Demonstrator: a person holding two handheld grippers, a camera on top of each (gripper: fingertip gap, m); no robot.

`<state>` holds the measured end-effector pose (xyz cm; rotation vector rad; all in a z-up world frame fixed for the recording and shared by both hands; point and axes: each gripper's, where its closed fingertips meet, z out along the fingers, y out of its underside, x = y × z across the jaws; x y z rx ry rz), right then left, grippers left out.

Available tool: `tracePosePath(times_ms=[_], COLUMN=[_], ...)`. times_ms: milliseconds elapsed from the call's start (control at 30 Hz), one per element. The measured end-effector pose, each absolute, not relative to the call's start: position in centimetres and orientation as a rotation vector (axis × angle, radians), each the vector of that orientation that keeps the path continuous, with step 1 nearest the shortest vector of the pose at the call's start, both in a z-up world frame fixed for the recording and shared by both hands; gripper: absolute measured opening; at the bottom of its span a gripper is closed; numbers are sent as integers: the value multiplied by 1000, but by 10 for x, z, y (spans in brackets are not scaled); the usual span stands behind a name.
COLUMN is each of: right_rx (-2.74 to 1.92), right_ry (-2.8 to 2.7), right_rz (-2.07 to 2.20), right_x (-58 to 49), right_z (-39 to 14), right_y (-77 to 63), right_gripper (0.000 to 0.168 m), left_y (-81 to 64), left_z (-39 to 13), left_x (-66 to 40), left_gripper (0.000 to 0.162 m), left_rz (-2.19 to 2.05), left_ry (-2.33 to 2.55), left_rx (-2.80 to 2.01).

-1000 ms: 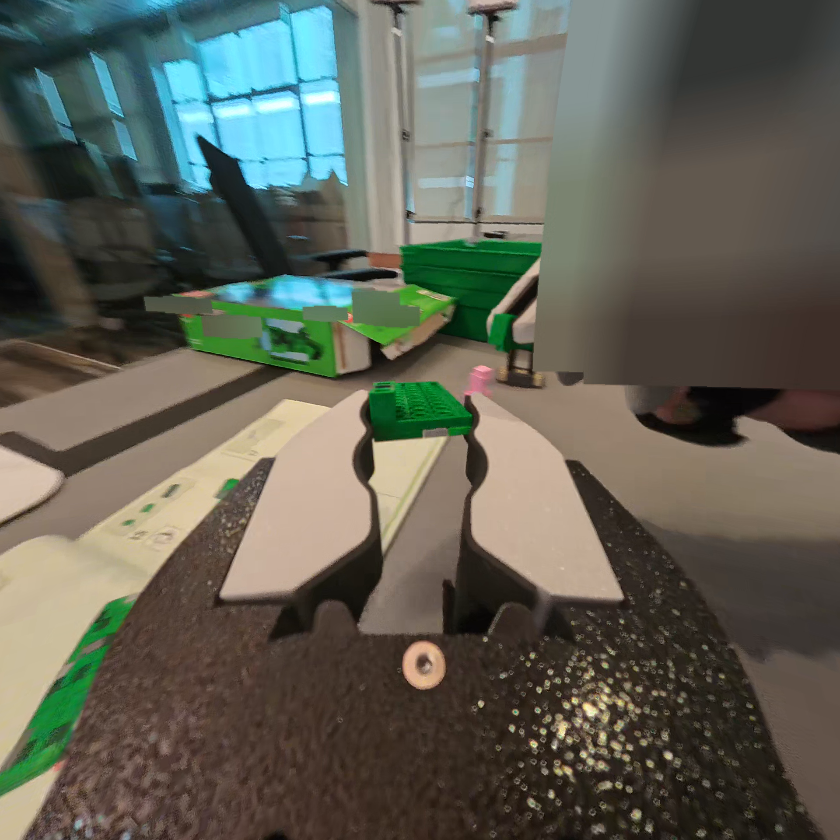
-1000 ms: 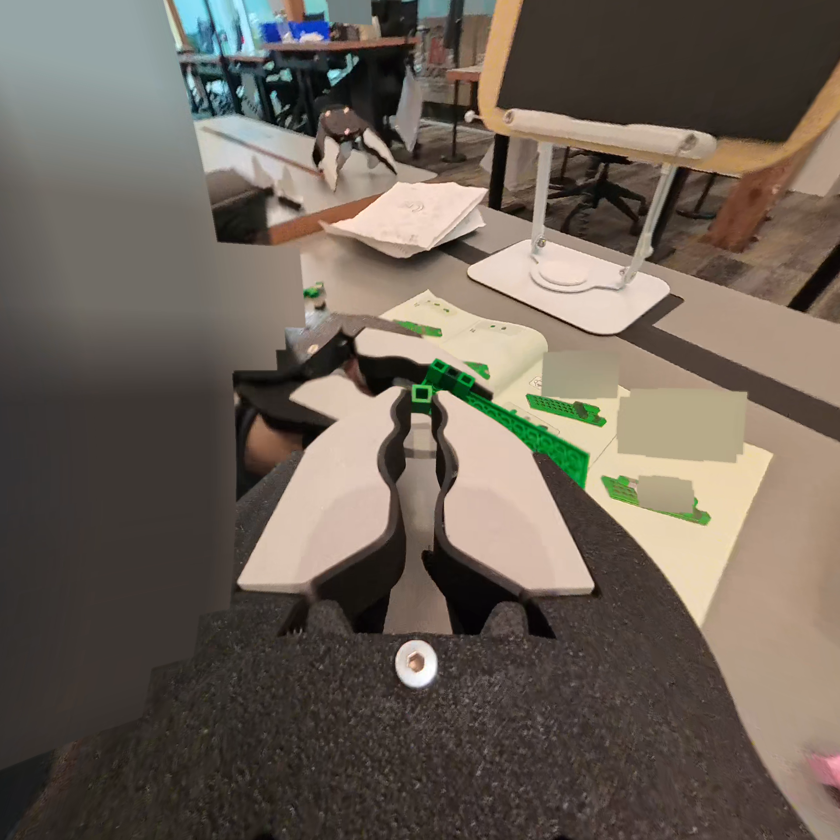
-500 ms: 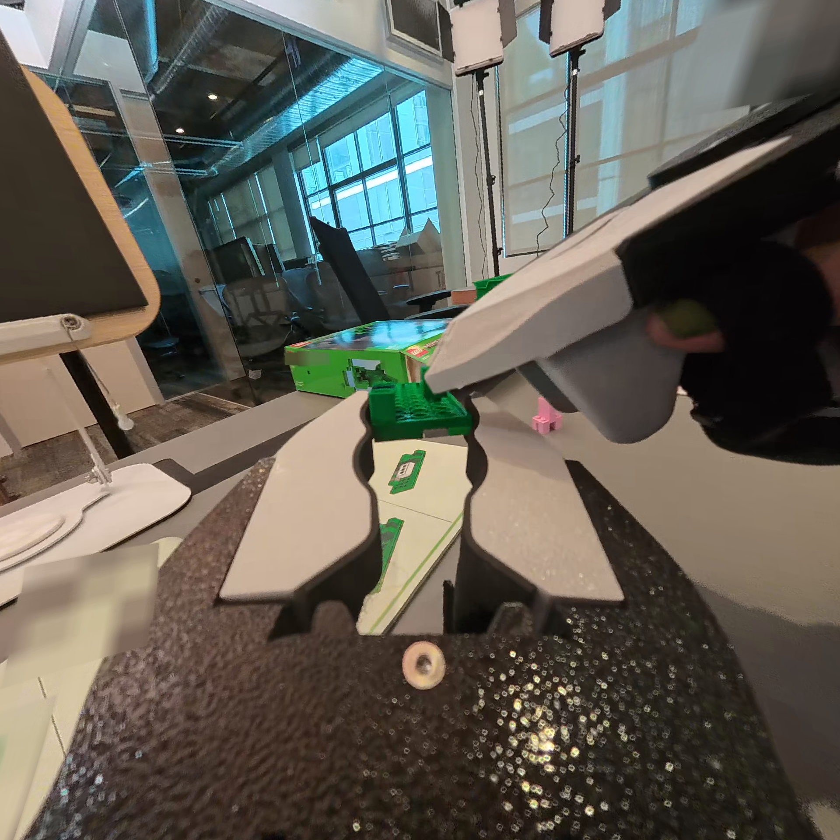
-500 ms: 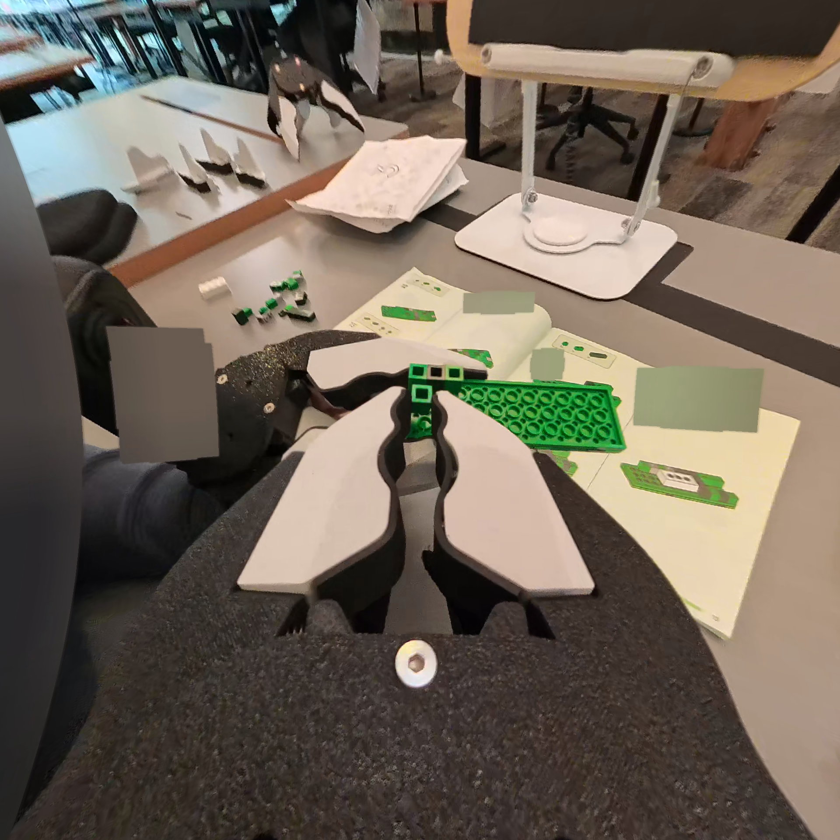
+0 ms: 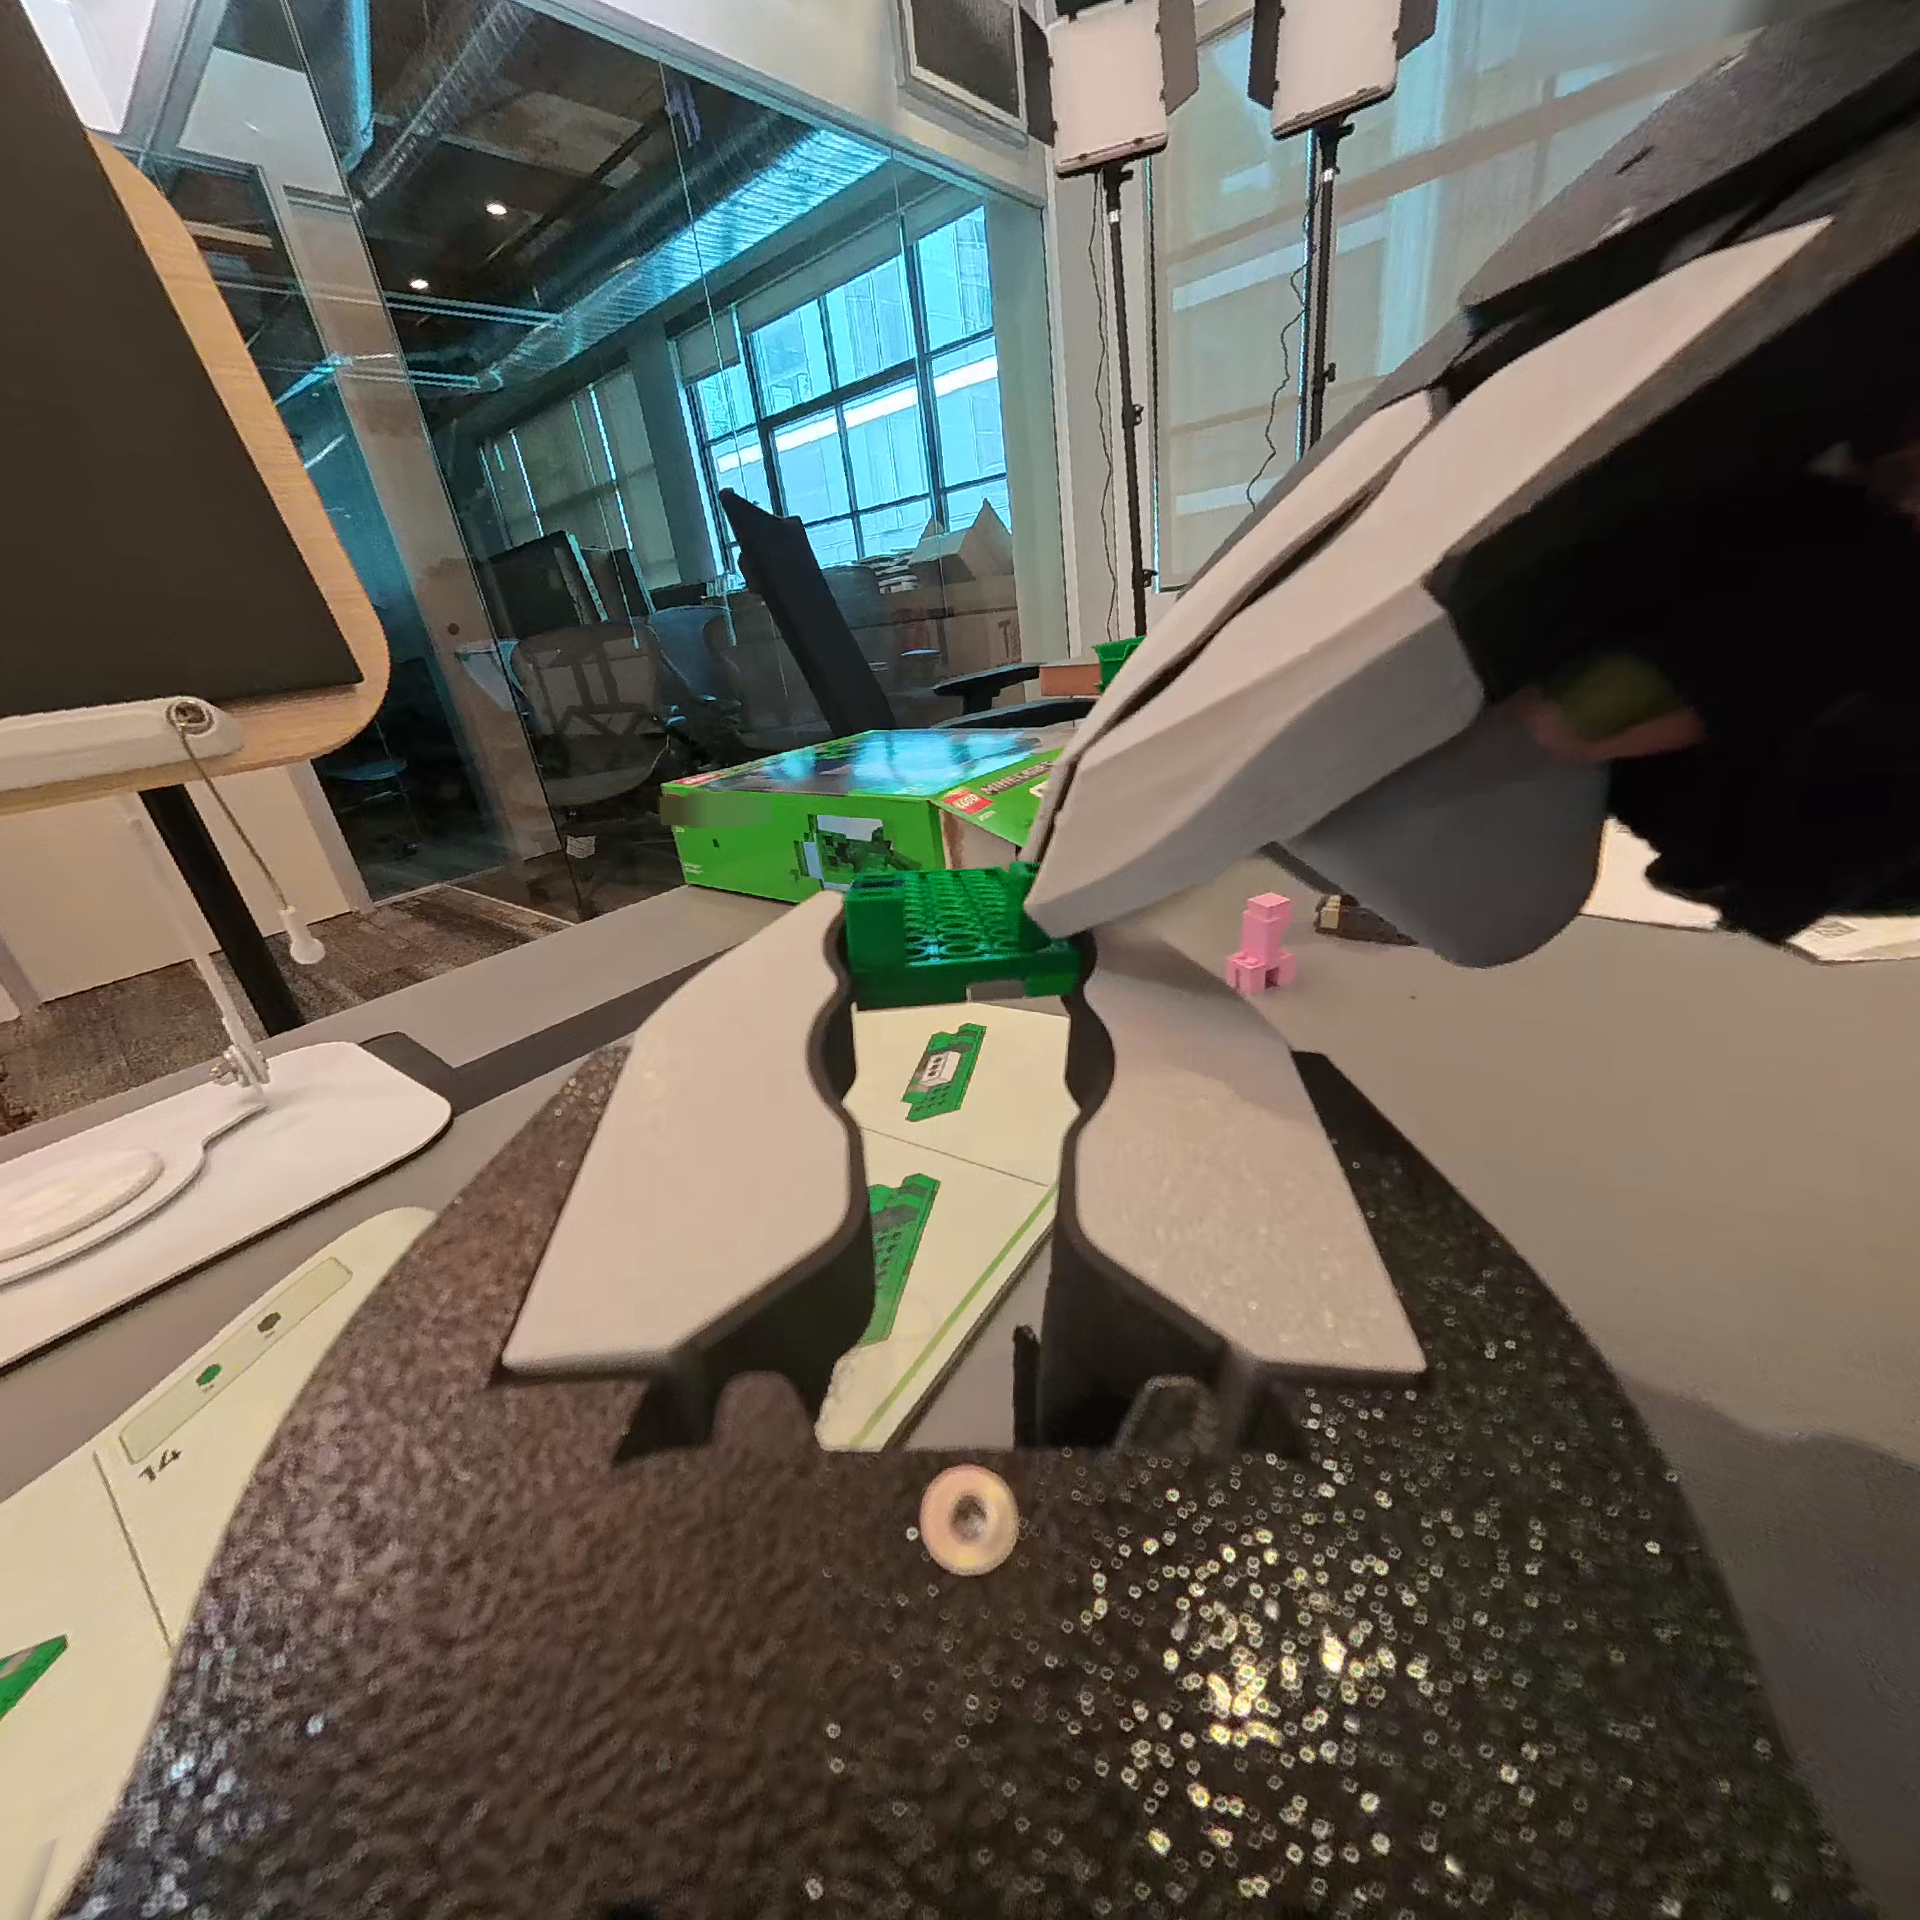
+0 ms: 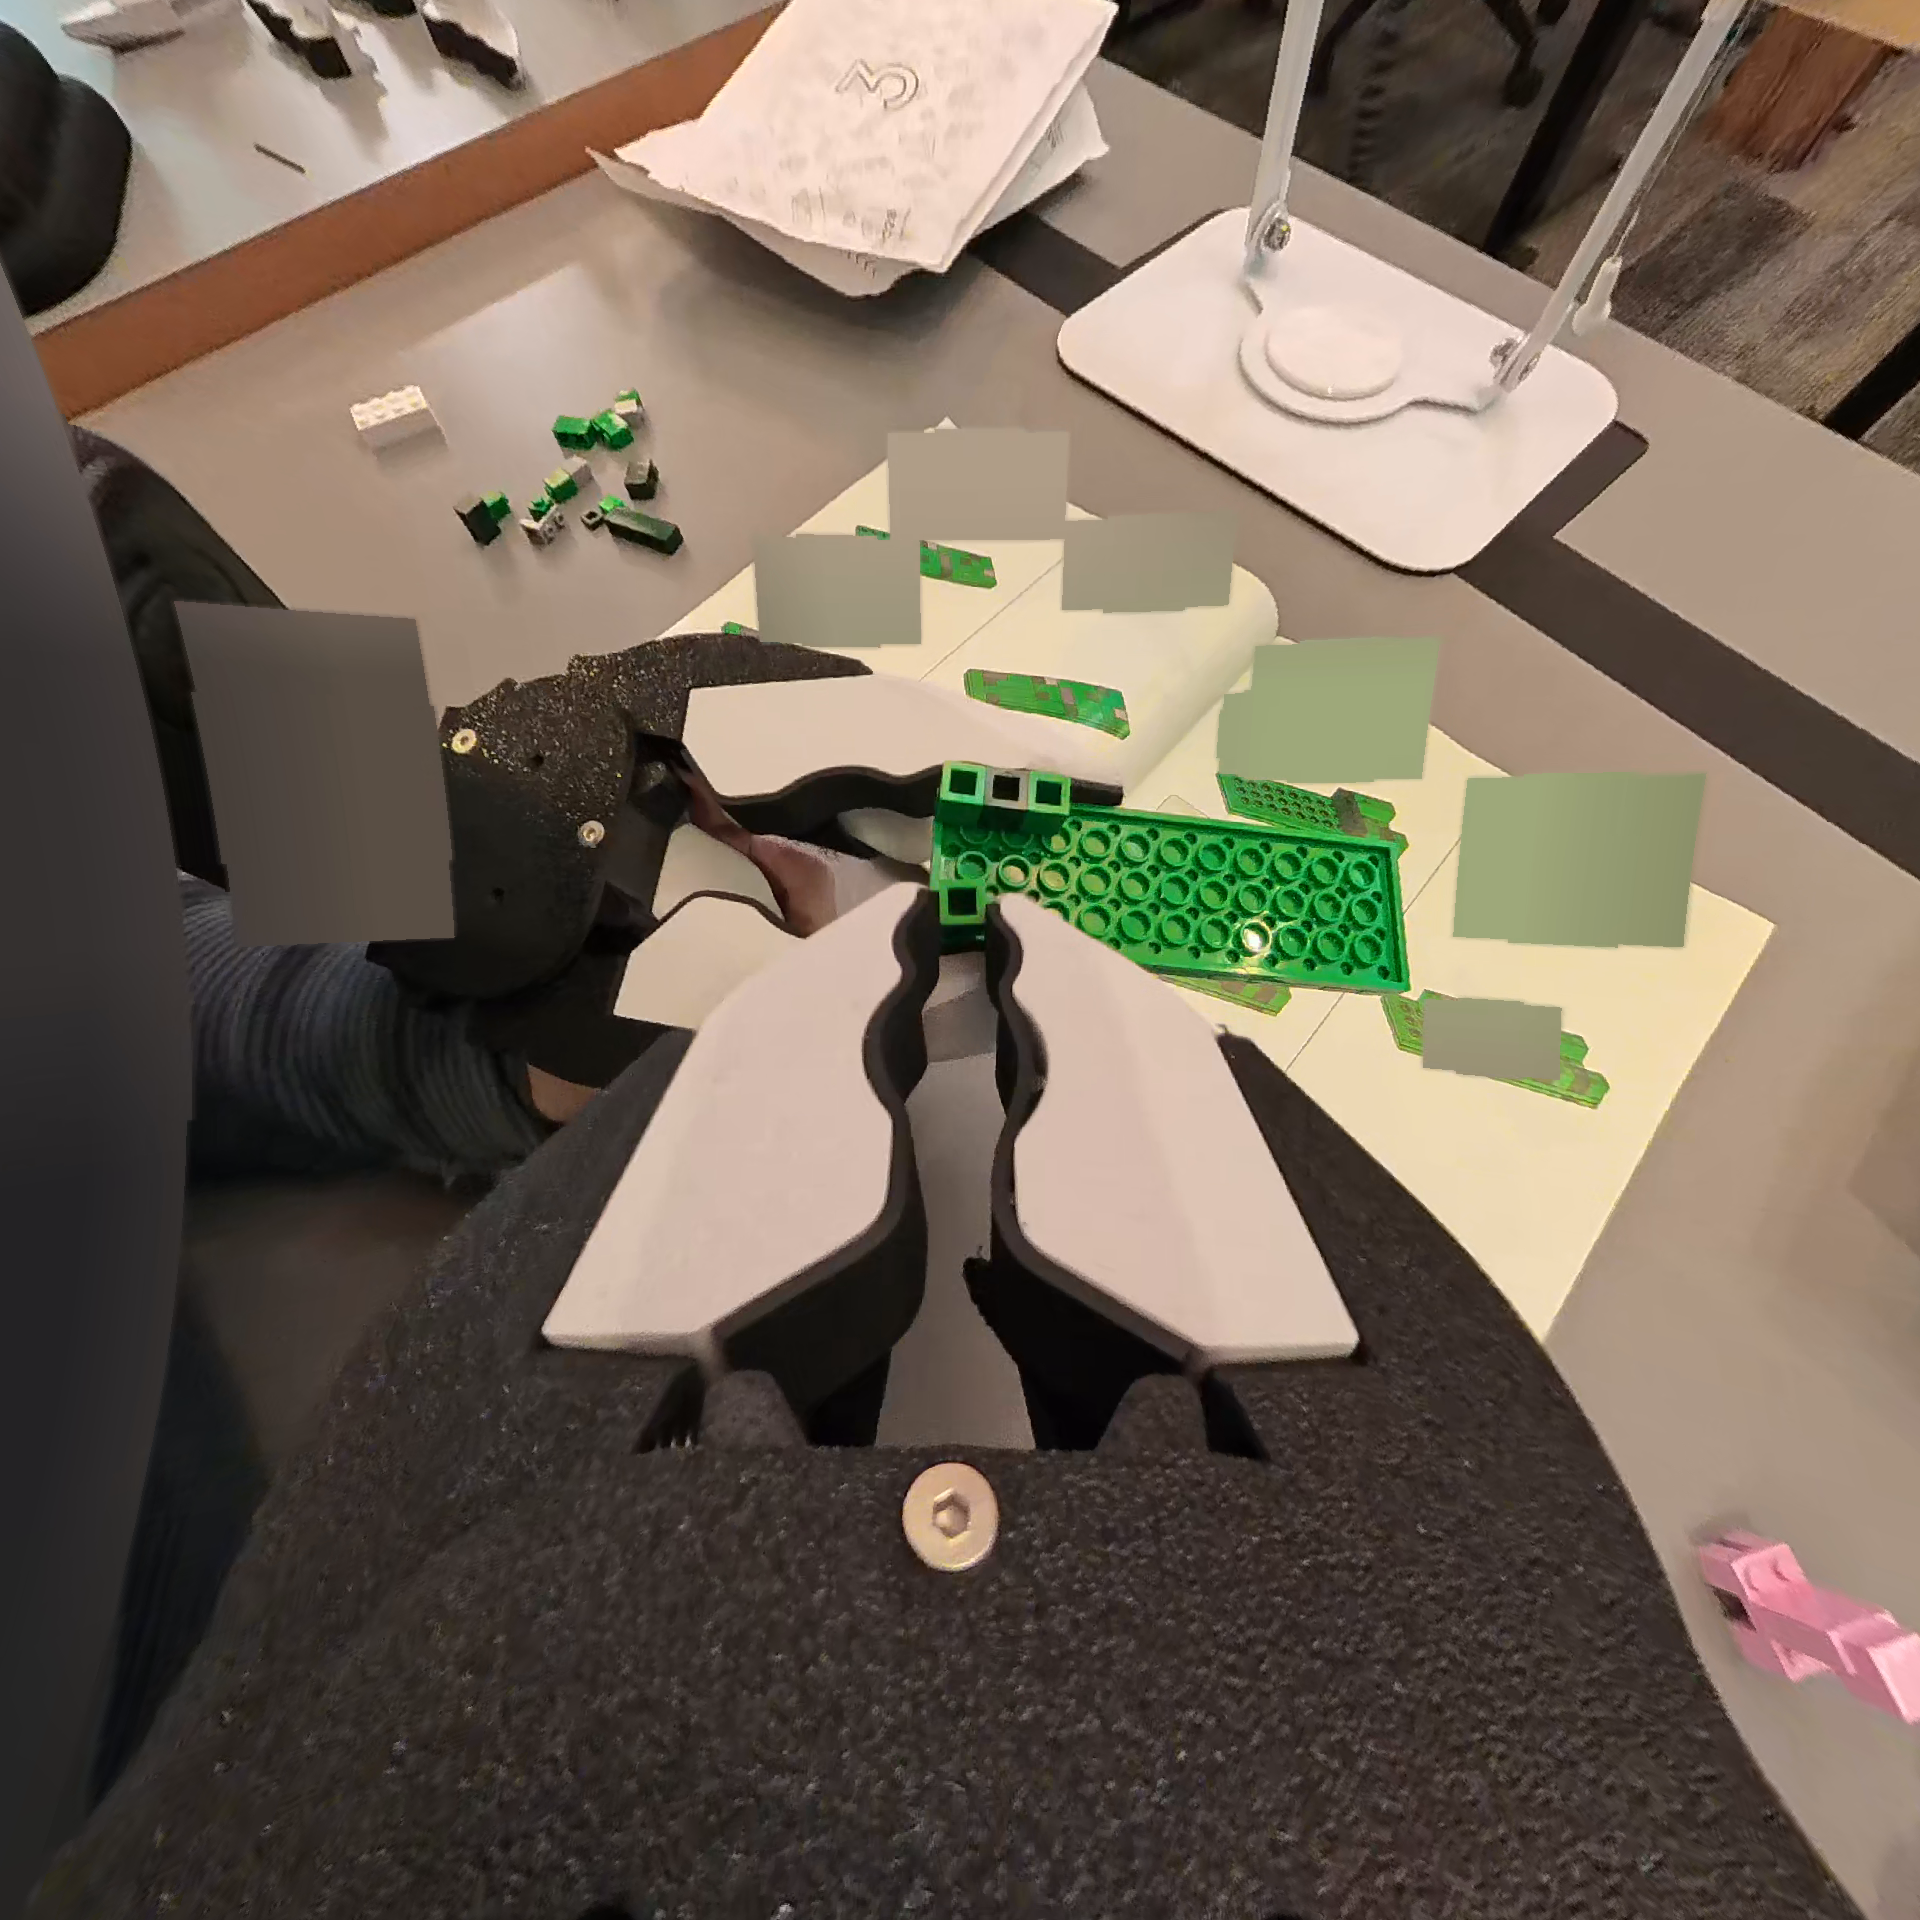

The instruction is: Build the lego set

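Note:
My left gripper [image 5: 961, 951] is shut on one end of a long green Lego plate [image 5: 935, 920] and holds it in the air over the instruction booklet [image 5: 966, 1070]. In the right wrist view the plate [image 6: 1195, 894] lies level with its tubed underside facing the camera, and a short row of green and dark bricks [image 6: 1003, 795] sits at its gripped end. My right gripper [image 6: 961, 914] is shut on a small green brick [image 6: 961, 902], which touches the plate's near corner. The right gripper's fingertips [image 5: 1049, 883] reach in from the upper right in the left wrist view.
Several loose green, dark and white bricks [image 6: 582, 478] lie on the grey table at the back left. A pink pig figure [image 6: 1808, 1631] stands to the right. A white stand base [image 6: 1340, 384], crumpled papers [image 6: 873, 135] and the green Lego box [image 5: 821, 831] are farther off. Left and right tips are no more than a few centimetres apart.
The left gripper has turned the plate level, underside toward the right camera. The right gripper has come down and in with the small green brick, from apart to touching the plate's corner.

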<state>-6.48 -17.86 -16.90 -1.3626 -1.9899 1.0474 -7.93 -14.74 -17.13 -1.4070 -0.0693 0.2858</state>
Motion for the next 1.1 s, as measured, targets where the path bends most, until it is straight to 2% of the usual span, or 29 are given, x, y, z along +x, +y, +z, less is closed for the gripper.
tracePosePath(times_ms=[700, 1100], right_rx=[-1556, -1484], right_ry=[-2188, -2202], right_rz=[819, 709], right_x=[-48, -50], right_z=[-177, -180], right_y=[-174, -174], right_gripper=[8, 8], left_y=[-142, -140], left_z=[-175, -178], left_x=[-64, -66], left_gripper=[36, 36], left_rz=[376, 330], left_ry=[78, 47], left_rx=[-1450, -1476])
